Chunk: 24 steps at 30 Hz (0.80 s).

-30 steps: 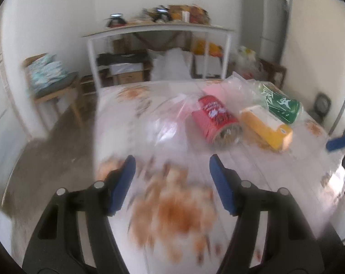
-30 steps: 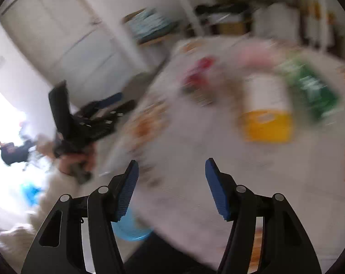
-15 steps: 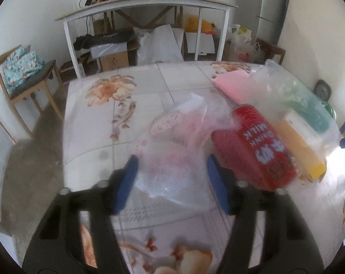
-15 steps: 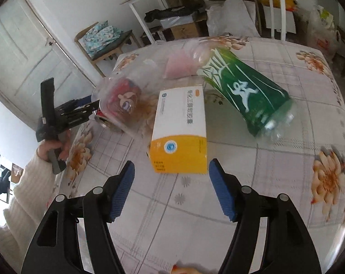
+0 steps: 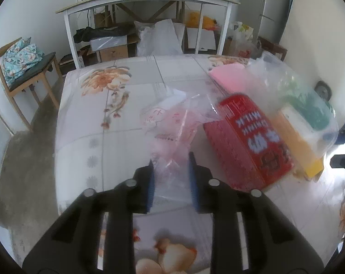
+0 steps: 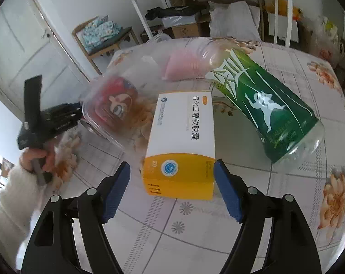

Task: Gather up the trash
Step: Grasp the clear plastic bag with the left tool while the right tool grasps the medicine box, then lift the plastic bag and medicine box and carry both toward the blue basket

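Left wrist view showed the left gripper (image 5: 171, 178) with its blue pads drawn narrow around a crumpled, clear plastic bag with pink print (image 5: 172, 132); its jaws had just been closing, the film bunched between them and touching both pads. The bag lay on a table covered by a white cloth with orange flower prints (image 5: 99, 137). Just right of the bag lay a red cylindrical can with white lettering (image 5: 247, 141), on its side. Farther right, under another clear film, sat a white and yellow cardboard box (image 5: 297, 137) and a green-labelled plastic bottle (image 5: 309, 107), both blurred. A pink flat pad (image 5: 227, 77) lay at the far right of the table.

Right wrist view showed the right gripper (image 6: 172, 189) spread wide, its jaws having just been opening, with the near yellow end of the box (image 6: 181, 141) between the pads. The right pad sat at the box's corner, the left pad stood clear of it. The bottle (image 6: 263, 105) lay on its side to the right of the box, the can (image 6: 115, 105) to its left behind clear plastic. At the far left a hand (image 6: 35, 159) in a white sleeve held the other gripper.
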Available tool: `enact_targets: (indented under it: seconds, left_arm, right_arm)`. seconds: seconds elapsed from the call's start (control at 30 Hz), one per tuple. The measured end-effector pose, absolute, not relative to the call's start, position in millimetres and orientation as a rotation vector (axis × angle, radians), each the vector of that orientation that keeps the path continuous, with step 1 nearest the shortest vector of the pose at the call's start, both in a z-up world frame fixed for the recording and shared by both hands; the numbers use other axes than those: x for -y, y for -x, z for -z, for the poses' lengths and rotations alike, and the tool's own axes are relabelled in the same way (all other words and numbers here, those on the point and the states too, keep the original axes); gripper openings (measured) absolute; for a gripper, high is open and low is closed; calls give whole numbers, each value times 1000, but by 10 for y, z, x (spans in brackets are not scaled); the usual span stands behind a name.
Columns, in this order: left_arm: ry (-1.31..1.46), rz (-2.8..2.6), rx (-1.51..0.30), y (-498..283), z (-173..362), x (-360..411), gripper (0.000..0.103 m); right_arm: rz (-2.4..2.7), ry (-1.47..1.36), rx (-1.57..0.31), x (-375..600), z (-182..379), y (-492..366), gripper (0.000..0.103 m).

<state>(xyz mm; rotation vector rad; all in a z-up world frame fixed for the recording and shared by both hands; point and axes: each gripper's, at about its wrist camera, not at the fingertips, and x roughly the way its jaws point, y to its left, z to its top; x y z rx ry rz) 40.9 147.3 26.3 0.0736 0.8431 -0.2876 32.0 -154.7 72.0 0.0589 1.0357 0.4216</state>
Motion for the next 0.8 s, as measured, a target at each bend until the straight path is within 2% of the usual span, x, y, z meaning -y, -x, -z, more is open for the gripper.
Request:
enact_targets:
  seconds: [0.13,0.3,0.5,0.6,0.8]
  left_arm:
    - [-70,286,-851,-294,-272,-1457,19]
    - [-46,286,-855,-182,-265,-1487,19]
    - [-17,280,-847,-90,-289,-1512,19]
    - [-13,277,-844,-67,-312,-1514,19]
    - [1,266,-834,5,-407,-1547,19]
  right_arm:
    - [-417,-52,-1030,1513,-727,-398,75]
    - [-396,-26,-1048,1447,-674,-616,80]
    - [-350,-3,-1101,1392,-438,-805,81]
    - [-317,34,-1082,1389,-464,-750,71]
    - [-301,-29,-1030,1543,-631,-556,70]
